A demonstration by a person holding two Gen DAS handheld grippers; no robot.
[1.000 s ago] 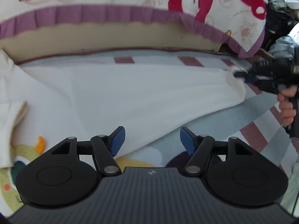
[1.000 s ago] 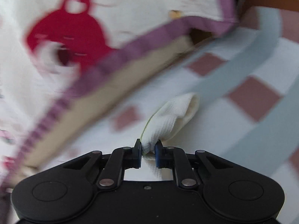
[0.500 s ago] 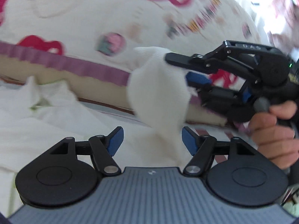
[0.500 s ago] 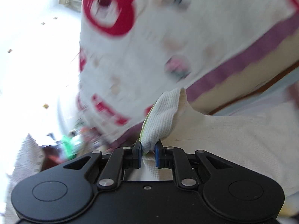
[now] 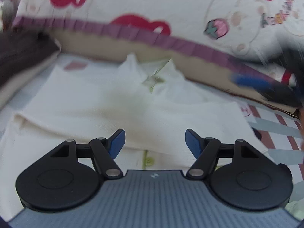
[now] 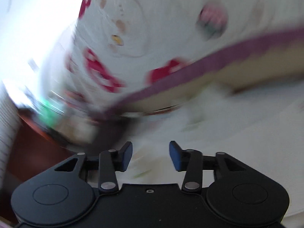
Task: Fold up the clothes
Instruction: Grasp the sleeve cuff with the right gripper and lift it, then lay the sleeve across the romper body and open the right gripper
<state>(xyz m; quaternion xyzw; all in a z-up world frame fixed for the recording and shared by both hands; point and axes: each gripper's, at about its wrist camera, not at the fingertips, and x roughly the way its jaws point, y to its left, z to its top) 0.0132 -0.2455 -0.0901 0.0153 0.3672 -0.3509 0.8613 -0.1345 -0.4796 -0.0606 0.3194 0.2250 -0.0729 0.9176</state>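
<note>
Right wrist view is blurred: right gripper (image 6: 150, 155) open above the shirt (image 6: 237, 138); left gripper (image 5: 154, 143) open too.

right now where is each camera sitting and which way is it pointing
Left wrist: sits on the left gripper, looking forward and down over the white garment toward the printed quilt; its own open blue-tipped fingers show, plus the blurred right gripper at the right edge.
Right wrist: sits on the right gripper, tilted and motion-blurred, facing the quilt with the garment at lower right; only its own open fingers show.
Shared: both see the white garment, the quilt and its purple trim.
</note>
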